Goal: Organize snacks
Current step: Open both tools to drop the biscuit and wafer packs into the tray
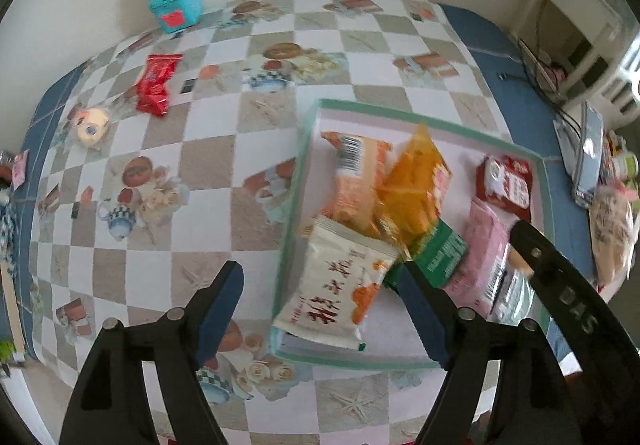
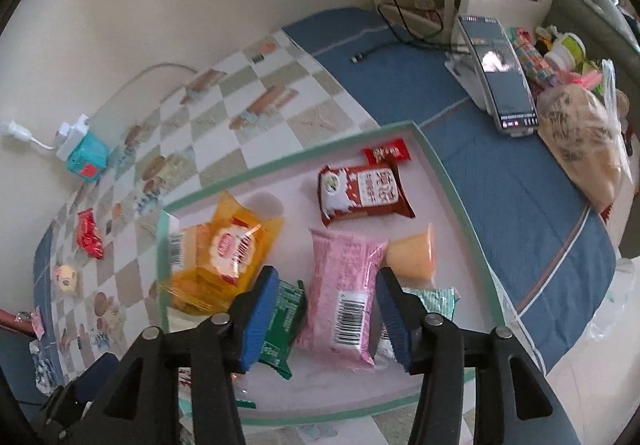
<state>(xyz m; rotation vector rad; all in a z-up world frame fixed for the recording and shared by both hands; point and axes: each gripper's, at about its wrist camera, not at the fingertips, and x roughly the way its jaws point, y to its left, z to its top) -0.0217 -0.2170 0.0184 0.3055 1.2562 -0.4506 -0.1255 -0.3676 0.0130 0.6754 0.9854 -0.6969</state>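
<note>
Snacks lay in the tray (image 2: 448, 169), right of frame centre: a pink pack (image 2: 344, 285) between the right gripper's (image 2: 326, 315) parted, untouching jaws, a white pack (image 1: 340, 293) between the left gripper's (image 1: 320, 309) parted jaws. A red pack (image 1: 156, 83) lay upper left on the tablecloth (image 1: 224, 149).

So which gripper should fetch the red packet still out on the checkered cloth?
Left, probably. The red packet lies on the left half of the cloth, outside the tray. The left gripper, open and empty, hangs at the tray's left edge; the right gripper is over the tray, beyond it.
</note>
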